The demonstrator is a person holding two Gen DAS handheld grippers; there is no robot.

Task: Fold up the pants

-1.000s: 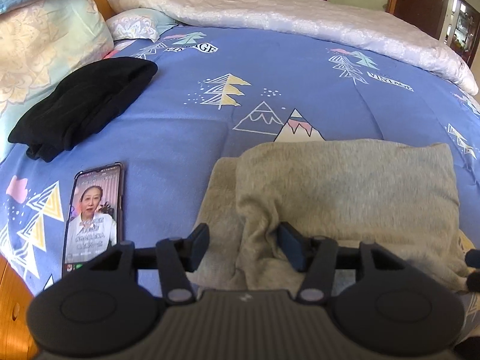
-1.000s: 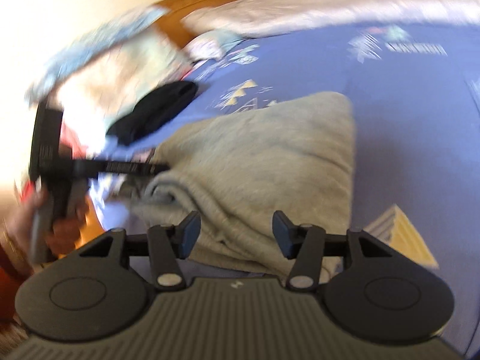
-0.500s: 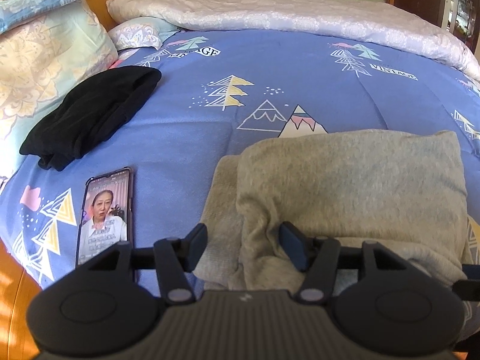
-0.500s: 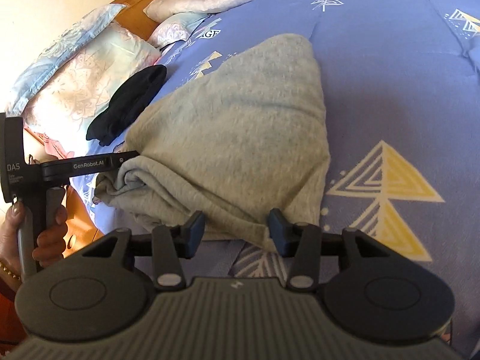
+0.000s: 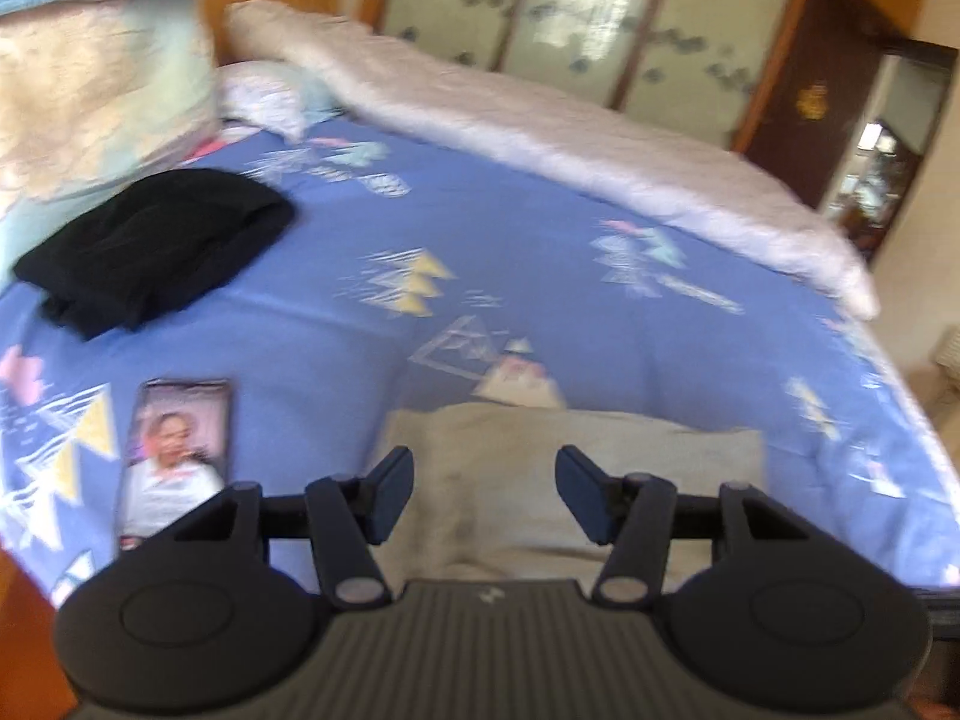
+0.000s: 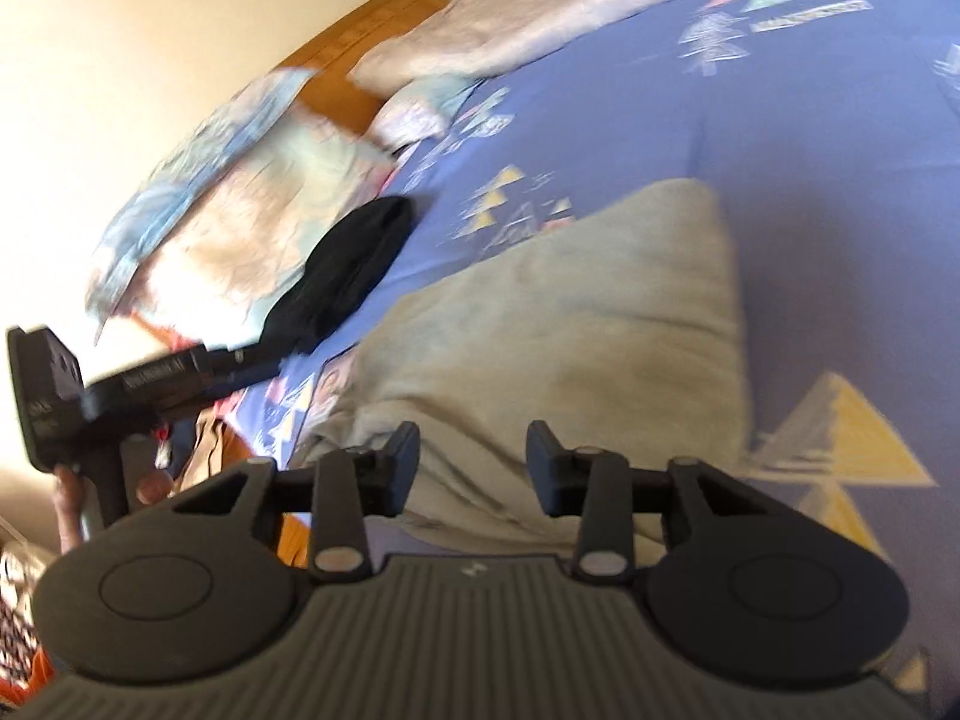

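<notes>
The grey pants [image 5: 576,468] lie folded in a flat bundle on the blue bedspread [image 5: 528,240], near its front edge. They also show in the right wrist view [image 6: 576,312]. My left gripper [image 5: 485,495] is open and empty, raised above the bundle's near left part. My right gripper [image 6: 473,468] is open and empty over the bundle's near edge. The left gripper's body [image 6: 150,384] shows at the left of the right wrist view, held in a hand off the bed's side.
A phone [image 5: 177,456] with a lit screen lies left of the pants. A folded black garment [image 5: 156,252] lies further back left, also in the right wrist view [image 6: 342,276]. Pillows [image 5: 90,96] and a rolled white quilt [image 5: 540,138] line the bed's far side.
Both grippers have pulled back and up from the grey pants with their jaws still open. Both views are blurred by this motion. The pants stay put.
</notes>
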